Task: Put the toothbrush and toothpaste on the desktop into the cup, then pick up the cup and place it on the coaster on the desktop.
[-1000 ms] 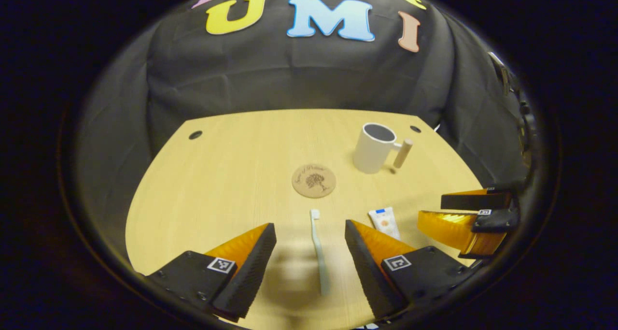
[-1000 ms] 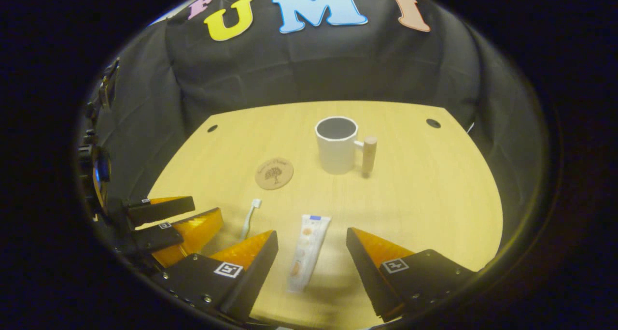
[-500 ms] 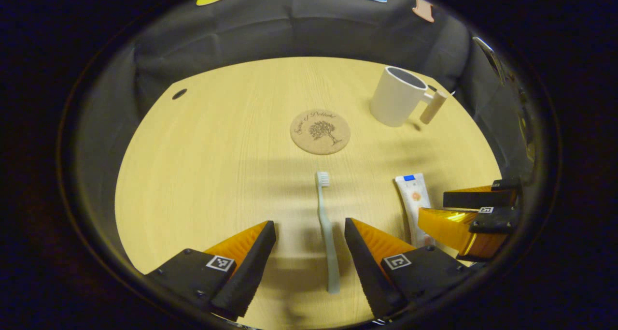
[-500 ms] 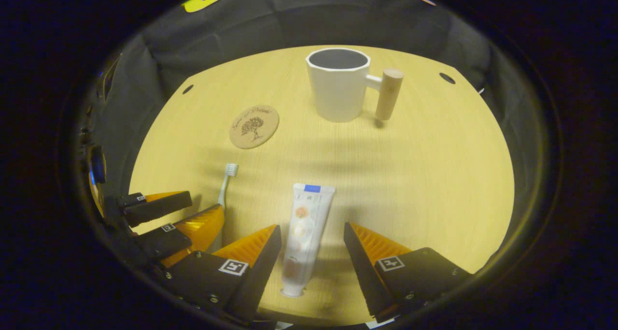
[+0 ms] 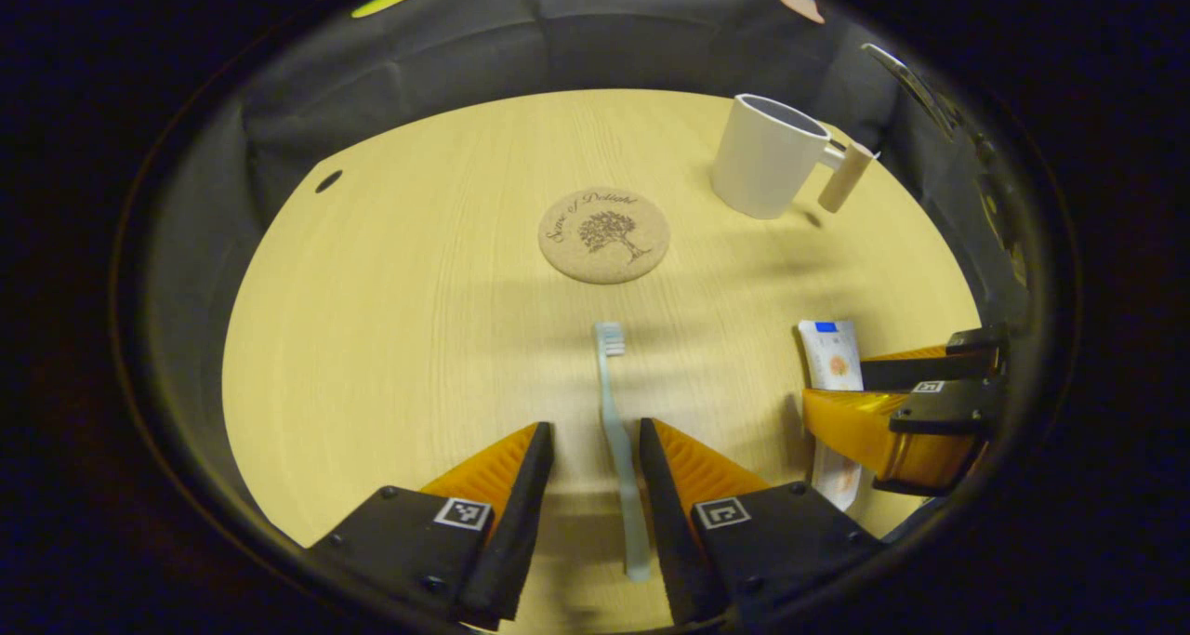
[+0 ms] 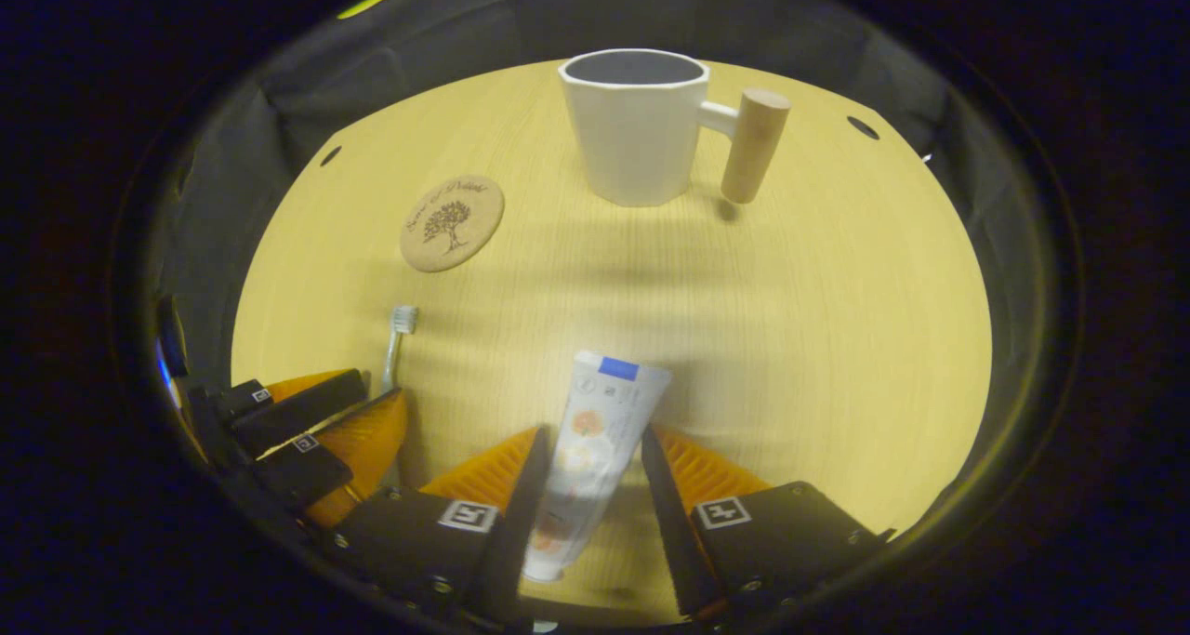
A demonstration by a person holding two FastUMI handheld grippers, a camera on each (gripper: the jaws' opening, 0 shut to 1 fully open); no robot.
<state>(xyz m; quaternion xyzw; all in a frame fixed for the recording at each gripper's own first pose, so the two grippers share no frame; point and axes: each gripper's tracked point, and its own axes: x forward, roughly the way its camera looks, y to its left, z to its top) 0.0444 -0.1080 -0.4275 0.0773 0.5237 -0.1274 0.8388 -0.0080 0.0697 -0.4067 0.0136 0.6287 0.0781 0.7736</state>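
My left gripper (image 5: 592, 449) is down at the desk w/ its fingers narrowed around the toothbrush (image 5: 616, 435) handle; there's a sliver of gap on each side, so it's nearly shut but I can't call it a firm pinch yet. My right gripper (image 6: 584, 458) is the same story on the toothpaste (image 6: 588, 456): fingers hugging the tube's lower half, prob touching, squeeze not confirmed. To do this well I'd finish closing both evenly, keep the brush centred on the pads so it doesn't roll, and go easy on the tube since it's soft & will deform. Then lift straight up before swinging to the cup (image 6: 636, 125), which stands upright at the far side, handle to its right; the coaster (image 5: 604, 235) lies bare, well apart from it. Vs 0.5 s ago: both pairs of fingers were clearly wider, and the cup looms larger in the right gripper view, so I've pushed in closer.
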